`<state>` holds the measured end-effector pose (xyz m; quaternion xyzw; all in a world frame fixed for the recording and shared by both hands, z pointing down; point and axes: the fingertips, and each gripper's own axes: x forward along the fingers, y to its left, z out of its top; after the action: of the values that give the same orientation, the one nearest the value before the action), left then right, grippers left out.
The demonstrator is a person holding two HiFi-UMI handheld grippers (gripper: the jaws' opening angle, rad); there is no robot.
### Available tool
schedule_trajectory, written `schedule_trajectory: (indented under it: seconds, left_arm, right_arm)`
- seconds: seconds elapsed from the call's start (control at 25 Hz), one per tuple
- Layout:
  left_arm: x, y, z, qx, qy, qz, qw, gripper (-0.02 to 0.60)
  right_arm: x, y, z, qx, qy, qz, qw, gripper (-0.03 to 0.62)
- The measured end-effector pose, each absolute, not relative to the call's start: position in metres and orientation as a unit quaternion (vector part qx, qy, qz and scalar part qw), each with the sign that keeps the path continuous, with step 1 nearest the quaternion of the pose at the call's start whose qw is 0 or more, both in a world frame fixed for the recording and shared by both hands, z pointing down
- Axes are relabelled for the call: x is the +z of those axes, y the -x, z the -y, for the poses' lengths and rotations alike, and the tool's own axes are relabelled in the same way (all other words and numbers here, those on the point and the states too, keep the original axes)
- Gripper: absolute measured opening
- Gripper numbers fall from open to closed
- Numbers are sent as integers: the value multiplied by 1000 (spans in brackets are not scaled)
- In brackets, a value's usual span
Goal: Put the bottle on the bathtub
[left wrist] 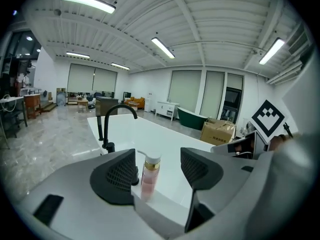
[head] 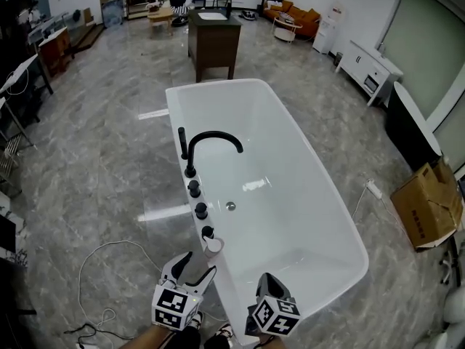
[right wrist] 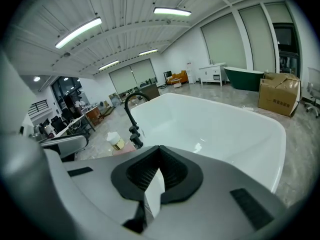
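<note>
A pink bottle (left wrist: 149, 178) with a gold collar and white cap stands upright on the near left rim of a white bathtub (head: 218, 85) in a showroom-like hall. It sits in line with the row of black knobs (head: 195, 188) and on the near side of the arched black faucet (left wrist: 120, 106).

The left claw (left wrist: 157, 169) is level with the bottle, its two jaws spread wide to either side. The bottle is nearer the left-hand pad, and a clear gap shows on the other side. Whether that nearer pad actually touches the bottle cannot be settled from these views. Nothing appears to be squeezing it, and its base seems to rest on the flat ledge of the rim.

The right claw (right wrist: 159, 166) hangs over the near end of the tub with its jaws pressed together and nothing held between them. Its camera catches the bottle's white cap off to the side, beside the knobs.

Judged from how things lie, the placing itself looks done: the bottle is on the tub and upright, and the left jaws are apart (the one thing the task asks for). What seems left is only to draw the left claw back clear of the bottle without clipping it. That calls for some care, since the bottle is slim, tall and close to the rim's edge.
</note>
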<state>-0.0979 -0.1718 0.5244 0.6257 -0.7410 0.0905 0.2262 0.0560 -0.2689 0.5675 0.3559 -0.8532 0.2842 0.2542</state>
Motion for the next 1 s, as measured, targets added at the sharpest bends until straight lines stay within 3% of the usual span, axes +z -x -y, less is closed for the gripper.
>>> schedule_trajectory:
  seconds: [0.48,1.0]
  left_arm:
    - [458,125,138,64,-590,778,204,227]
    - [409,135,129,51,-594,785,165,46]
  right_arm:
    - [482,-68,274,225,-361,881,208,26]
    - [425,-75,272,226,-380,886,139,26]
